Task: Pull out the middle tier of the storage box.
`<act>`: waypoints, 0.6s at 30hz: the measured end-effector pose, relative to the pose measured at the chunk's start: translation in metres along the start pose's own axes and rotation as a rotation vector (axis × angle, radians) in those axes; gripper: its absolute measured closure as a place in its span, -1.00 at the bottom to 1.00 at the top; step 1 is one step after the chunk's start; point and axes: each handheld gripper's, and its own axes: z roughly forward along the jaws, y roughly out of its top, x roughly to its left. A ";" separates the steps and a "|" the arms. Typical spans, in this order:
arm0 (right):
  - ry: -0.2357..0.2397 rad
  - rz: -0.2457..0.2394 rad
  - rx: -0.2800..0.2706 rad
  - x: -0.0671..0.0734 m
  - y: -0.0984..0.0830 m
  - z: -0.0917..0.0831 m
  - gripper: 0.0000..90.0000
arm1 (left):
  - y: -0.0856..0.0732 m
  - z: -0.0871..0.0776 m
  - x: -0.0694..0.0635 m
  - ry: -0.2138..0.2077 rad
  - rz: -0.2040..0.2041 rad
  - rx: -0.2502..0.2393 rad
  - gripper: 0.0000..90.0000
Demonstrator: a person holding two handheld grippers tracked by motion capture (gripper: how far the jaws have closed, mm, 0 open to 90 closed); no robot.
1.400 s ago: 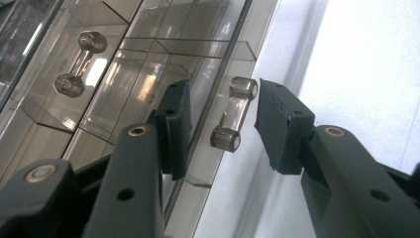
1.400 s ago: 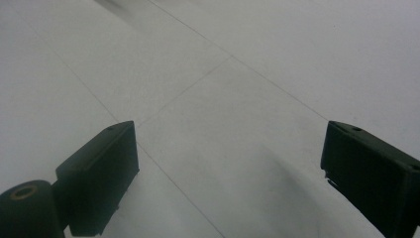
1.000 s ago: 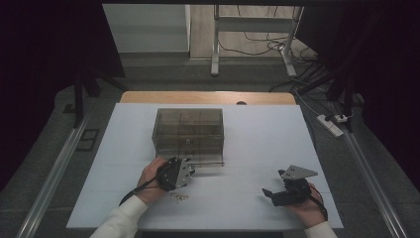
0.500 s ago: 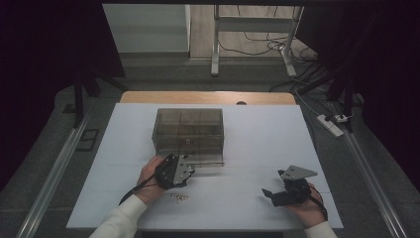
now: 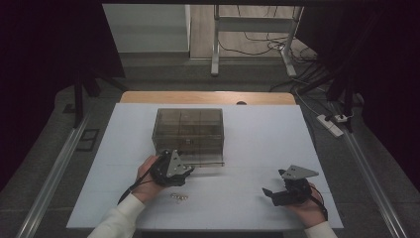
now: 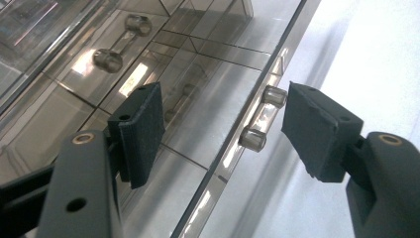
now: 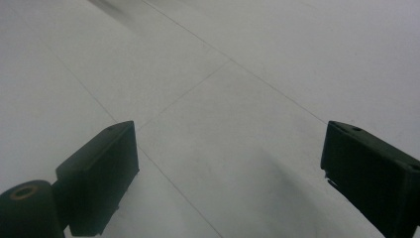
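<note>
Left gripper (image 6: 223, 124) at the drawer handle (image 6: 261, 118)

The clear, smoky drawer box (image 5: 189, 130) sits mid-table; its glassy bar handle lies between the left pads, untouched, jaws having just been opening. Right gripper (image 7: 228, 173) rests apart, jaws wide over bare table (image 5: 257, 134).

We see the left gripper (image 6: 223, 124) at the clear acrylic drawer box (image 5: 189, 130): its jaws have just been opening, pads now off the small transparent bar handle (image 6: 261, 117) between them.

Clear drawer handle (image 6: 261, 118) lies between open jaws, on transparent drawer box (image 5: 189, 130).
</note>
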 end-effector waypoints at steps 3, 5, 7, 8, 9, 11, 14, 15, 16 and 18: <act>0.000 0.000 0.000 0.000 0.000 0.000 -0.83 | 0.000 -0.001 0.001 -0.007 -0.011 -0.001 -0.31; 0.001 -0.001 0.001 0.000 0.000 0.000 -0.83 | 0.000 -0.003 0.002 -0.012 -0.019 -0.005 -0.32; 0.001 -0.001 0.001 0.000 0.000 0.000 -0.83 | -0.001 -0.004 0.003 -0.019 -0.031 -0.013 -0.33; 0.000 0.000 0.000 0.000 0.000 0.000 -0.83 | -0.001 -0.004 0.004 -0.022 -0.035 -0.015 -0.34; 0.000 0.001 0.000 0.000 0.000 0.000 -0.83 | -0.001 -0.005 0.005 -0.024 -0.041 -0.017 -0.34; -0.001 0.001 -0.002 0.000 0.000 0.000 -0.83 | -0.001 -0.007 0.006 -0.030 -0.054 -0.026 -0.34; -0.001 0.000 -0.002 0.000 0.000 0.000 -0.83 | -0.002 -0.009 0.008 -0.036 -0.065 -0.035 -0.34; -0.001 0.001 -0.002 0.000 0.000 0.000 -0.83 | -0.002 -0.010 0.009 -0.040 -0.068 -0.036 -0.35; -0.001 0.004 -0.003 0.000 0.000 0.000 -0.83 | -0.002 -0.011 0.009 -0.043 -0.074 -0.038 -0.35; 0.000 0.002 -0.004 0.000 0.001 0.000 -0.83 | -0.002 -0.013 0.010 -0.046 -0.084 -0.043 -0.37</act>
